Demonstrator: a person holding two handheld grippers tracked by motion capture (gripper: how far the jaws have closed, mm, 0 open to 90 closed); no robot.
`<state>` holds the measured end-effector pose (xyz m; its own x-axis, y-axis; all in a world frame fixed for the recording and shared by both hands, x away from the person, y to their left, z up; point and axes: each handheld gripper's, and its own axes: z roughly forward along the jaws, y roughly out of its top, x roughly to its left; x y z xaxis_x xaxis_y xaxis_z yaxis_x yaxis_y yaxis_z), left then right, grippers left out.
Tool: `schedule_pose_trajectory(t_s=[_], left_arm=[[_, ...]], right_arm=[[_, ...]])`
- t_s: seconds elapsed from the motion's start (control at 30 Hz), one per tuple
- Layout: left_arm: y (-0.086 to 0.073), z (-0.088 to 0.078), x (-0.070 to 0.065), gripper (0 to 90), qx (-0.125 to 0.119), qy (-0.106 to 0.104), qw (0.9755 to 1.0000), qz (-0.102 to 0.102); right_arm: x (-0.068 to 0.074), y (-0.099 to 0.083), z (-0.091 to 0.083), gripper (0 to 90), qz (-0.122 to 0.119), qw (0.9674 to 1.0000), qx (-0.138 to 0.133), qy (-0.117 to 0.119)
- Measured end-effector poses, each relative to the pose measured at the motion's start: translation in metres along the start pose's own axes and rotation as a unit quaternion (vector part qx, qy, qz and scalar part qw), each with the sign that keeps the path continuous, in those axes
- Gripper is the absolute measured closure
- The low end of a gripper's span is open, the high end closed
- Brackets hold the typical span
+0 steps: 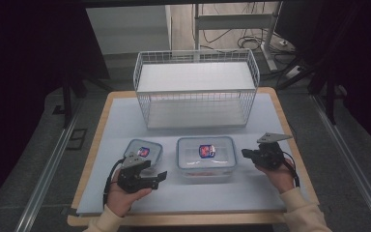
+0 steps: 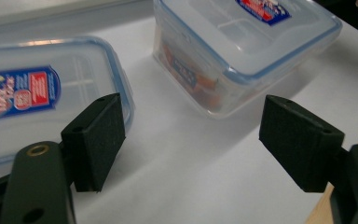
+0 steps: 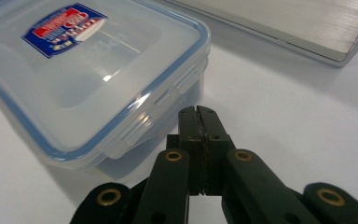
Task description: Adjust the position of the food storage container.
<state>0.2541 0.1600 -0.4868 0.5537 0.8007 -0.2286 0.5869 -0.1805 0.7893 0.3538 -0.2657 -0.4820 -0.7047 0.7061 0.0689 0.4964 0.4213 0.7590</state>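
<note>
We take the big box [image 1: 206, 157] as our landmark: a clear, lidded tub with a blue seal and a red-and-blue label, sitting on the white mat [image 1: 125, 121] in front of the wire basket [image 1: 196, 89]. Just to its left sits the small box [image 1: 144, 151], of the same make and also lidded, apart from the big one with a strip of mat between them. Our left gripper [image 1: 160, 177] hovers in front of the small box, nearer our side than the big box, its jaws spread wide with nothing between them; in the left gripper view one pad [image 2: 95, 140] overlaps the small box's near corner, though we cannot tell whether it touches. Our right gripper [image 1: 244, 154] sits just to the right of the big box, level with its right wall, jaws pressed together on nothing; in the right gripper view the tips stand close beside the box's side latch, not touching it.
</note>
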Motion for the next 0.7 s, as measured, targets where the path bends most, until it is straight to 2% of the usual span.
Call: schedule_pose_trajectory(t_s=[0.23,0.27,0.37,0.4,0.47,0.53,0.7], left_arm=[[0.018,-0.002,-0.004,25.9,-0.011,0.003,0.9999,0.005],[0.02,-0.001,-0.004,26.4,-0.012,0.005,0.9999,0.002],[0.028,0.001,-0.002,26.5,-0.01,0.0,0.9999,-0.009],[0.03,0.003,-0.001,26.5,-0.01,-0.001,0.9999,-0.013],[0.034,0.005,0.001,26.5,-0.004,-0.004,0.9998,-0.017],[0.037,0.008,0.003,26.4,0.002,-0.005,0.9997,-0.024],[0.043,0.014,0.009,26.0,0.015,-0.02,0.9987,-0.044]], right_arm=[[0.001,0.0,-0.007,80.8,0.0,0.9998,-0.013,0.016],[0.0,0.0,-0.007,77.2,0.002,0.9996,-0.016,0.021],[0.0,0.001,-0.009,54.1,0.008,0.9992,-0.032,0.023],[-0.001,0.001,-0.009,46.0,0.012,0.9989,-0.038,0.025],[-0.002,0.002,-0.009,35.5,0.031,0.9979,-0.043,0.036],[-0.004,0.003,-0.009,28.7,0.052,0.9969,-0.042,0.042],[-0.001,0.007,-0.01,22.7,0.06,0.9952,-0.044,0.064]])
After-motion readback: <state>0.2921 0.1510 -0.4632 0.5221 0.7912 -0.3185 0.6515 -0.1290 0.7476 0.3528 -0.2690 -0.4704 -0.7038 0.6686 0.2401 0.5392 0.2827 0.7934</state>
